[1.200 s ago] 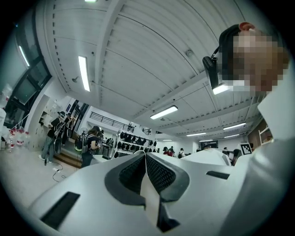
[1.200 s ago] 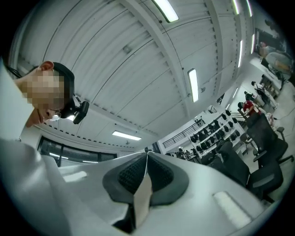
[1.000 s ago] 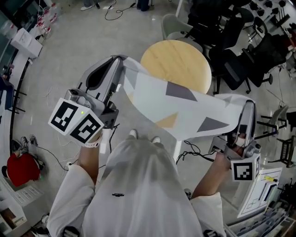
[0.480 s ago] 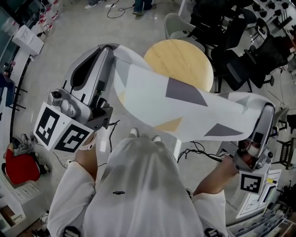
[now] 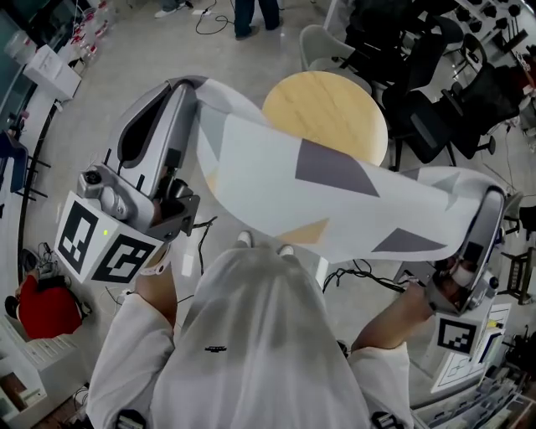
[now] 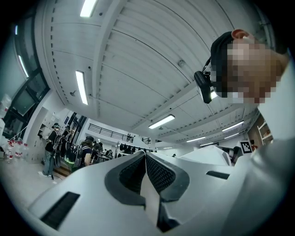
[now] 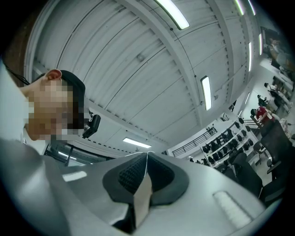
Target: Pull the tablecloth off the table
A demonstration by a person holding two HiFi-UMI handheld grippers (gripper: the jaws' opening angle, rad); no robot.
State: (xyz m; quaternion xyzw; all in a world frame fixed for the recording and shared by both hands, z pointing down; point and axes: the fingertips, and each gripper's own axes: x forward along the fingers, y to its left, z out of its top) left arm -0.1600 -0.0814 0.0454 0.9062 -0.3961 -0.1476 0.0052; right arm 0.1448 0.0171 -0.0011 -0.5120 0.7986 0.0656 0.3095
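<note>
White fabric fills the nearest part of the head view: the smock (image 5: 251, 352) of the person holding both grippers, seen from above, with a bare forearm reaching out on each side.

On the person's left, the left gripper (image 5: 194, 85) slants up and away from the body. Its jaws are closed, and the dark ribbed pads (image 6: 159, 173) pinch a thin edge of pale cloth between them. On the person's right, the right gripper (image 5: 494, 194) also points upward. Its jaws are closed too, with the same pale cloth clamped between its pads (image 7: 131, 175).

Between the two grippers hangs the tablecloth (image 5: 276, 180), white with grey triangles and one tan triangle. It is lifted and stretched in a broad band from one gripper to the other, in front of the person's chest. From above it hides the near edge of the table (image 5: 331, 100), a round one with a light wooden top. The far part of that top lies bare. I cannot tell whether the cloth touches the table anywhere.

Beyond the table, a pale chair (image 5: 322, 46) stands close behind it. Black office chairs (image 5: 435, 109) crowd together to the right. On the grey floor (image 5: 126, 67) farther off, cables (image 5: 209, 18) trail near the legs of a standing person (image 5: 255, 12).
</note>
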